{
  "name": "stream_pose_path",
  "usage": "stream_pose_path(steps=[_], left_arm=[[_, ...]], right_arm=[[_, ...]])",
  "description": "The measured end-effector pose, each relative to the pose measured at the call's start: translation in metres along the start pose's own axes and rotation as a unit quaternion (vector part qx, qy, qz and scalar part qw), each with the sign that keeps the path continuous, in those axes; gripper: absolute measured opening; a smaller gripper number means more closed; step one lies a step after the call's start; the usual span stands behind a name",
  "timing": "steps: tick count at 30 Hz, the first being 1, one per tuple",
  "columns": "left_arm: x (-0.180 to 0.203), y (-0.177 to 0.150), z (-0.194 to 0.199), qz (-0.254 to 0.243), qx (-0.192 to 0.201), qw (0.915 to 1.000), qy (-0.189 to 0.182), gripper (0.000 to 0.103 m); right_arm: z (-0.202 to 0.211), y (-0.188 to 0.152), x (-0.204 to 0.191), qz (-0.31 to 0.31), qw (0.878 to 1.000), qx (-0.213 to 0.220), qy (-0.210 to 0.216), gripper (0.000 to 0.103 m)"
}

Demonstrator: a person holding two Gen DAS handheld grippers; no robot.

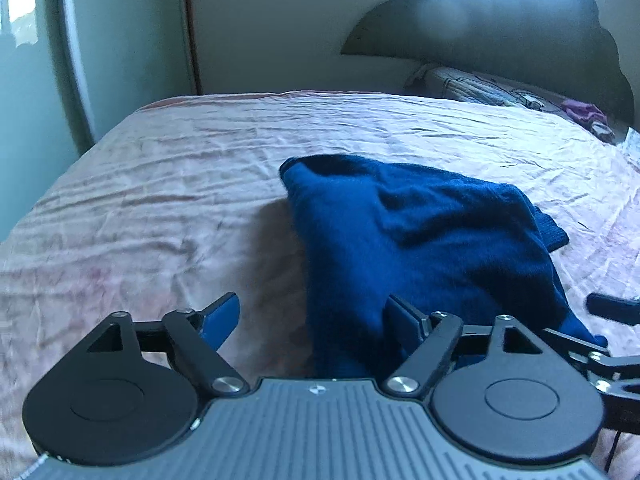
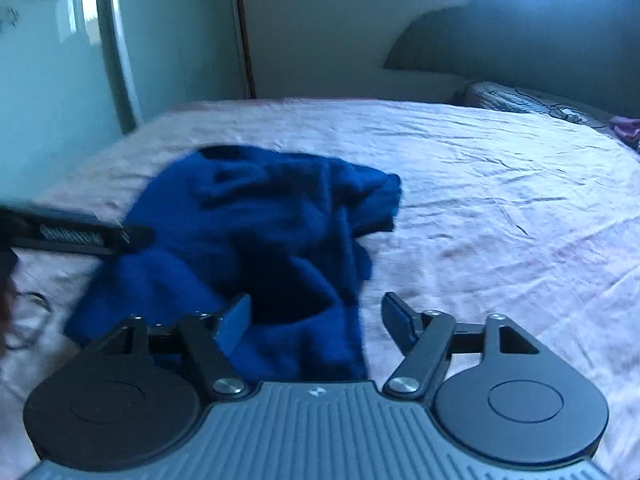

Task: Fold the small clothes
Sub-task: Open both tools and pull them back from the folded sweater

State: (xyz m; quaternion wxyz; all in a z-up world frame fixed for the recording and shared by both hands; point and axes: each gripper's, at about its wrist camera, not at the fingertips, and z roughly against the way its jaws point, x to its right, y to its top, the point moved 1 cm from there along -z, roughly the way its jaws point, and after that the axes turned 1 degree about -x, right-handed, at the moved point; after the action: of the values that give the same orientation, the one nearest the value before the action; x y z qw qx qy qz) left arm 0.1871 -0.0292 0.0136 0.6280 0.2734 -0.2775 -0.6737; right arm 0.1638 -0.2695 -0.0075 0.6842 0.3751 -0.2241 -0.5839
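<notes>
A dark blue knitted garment (image 1: 400,240) lies rumpled on the pink bedsheet (image 1: 160,200). My left gripper (image 1: 312,316) is open, with its jaws wide apart at the garment's near left edge; the cloth lies between the fingers and over the right one. In the right wrist view the same garment (image 2: 260,232) lies ahead and to the left. My right gripper (image 2: 316,320) is open over its near right edge, holding nothing. The left gripper's body (image 2: 72,232) shows at the left of that view, and part of the right gripper (image 1: 608,308) shows at the right edge of the left view.
The bed has a dark curved headboard (image 1: 500,28) at the back right, with a patterned pillow (image 1: 480,88) and a purple cloth (image 1: 584,114) beside it. A mirrored wardrobe door (image 2: 52,60) stands past the bed's left edge. The wrinkled sheet (image 2: 500,220) stretches to the right.
</notes>
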Motion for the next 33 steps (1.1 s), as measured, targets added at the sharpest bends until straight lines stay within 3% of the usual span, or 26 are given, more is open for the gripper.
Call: stream_pose_path(steps=[2, 16, 19, 23, 33], left_arm=[[-0.003, -0.006, 0.006, 0.009, -0.001, 1.0, -0.001, 0.085], [-0.012, -0.051, 0.037, 0.044, -0.013, 0.9989, 0.008, 0.088], [-0.013, -0.061, 0.043, 0.047, -0.011, 0.9987, 0.014, 0.09], [-0.011, -0.076, 0.052, 0.047, -0.005, 0.9985, 0.029, 0.091], [-0.013, -0.103, 0.055, 0.041, -0.001, 0.9977, 0.053, 0.099]], right_arm=[[0.011, -0.002, -0.006, -0.001, 1.0, 0.011, 0.006, 0.09], [0.044, -0.036, -0.022, -0.034, 0.999, -0.003, 0.033, 0.09], [0.046, -0.043, -0.027, -0.032, 0.999, -0.01, 0.023, 0.091], [0.052, -0.051, -0.034, -0.028, 1.0, -0.013, 0.001, 0.1], [0.055, -0.064, -0.041, -0.029, 0.999, -0.013, -0.001, 0.101]])
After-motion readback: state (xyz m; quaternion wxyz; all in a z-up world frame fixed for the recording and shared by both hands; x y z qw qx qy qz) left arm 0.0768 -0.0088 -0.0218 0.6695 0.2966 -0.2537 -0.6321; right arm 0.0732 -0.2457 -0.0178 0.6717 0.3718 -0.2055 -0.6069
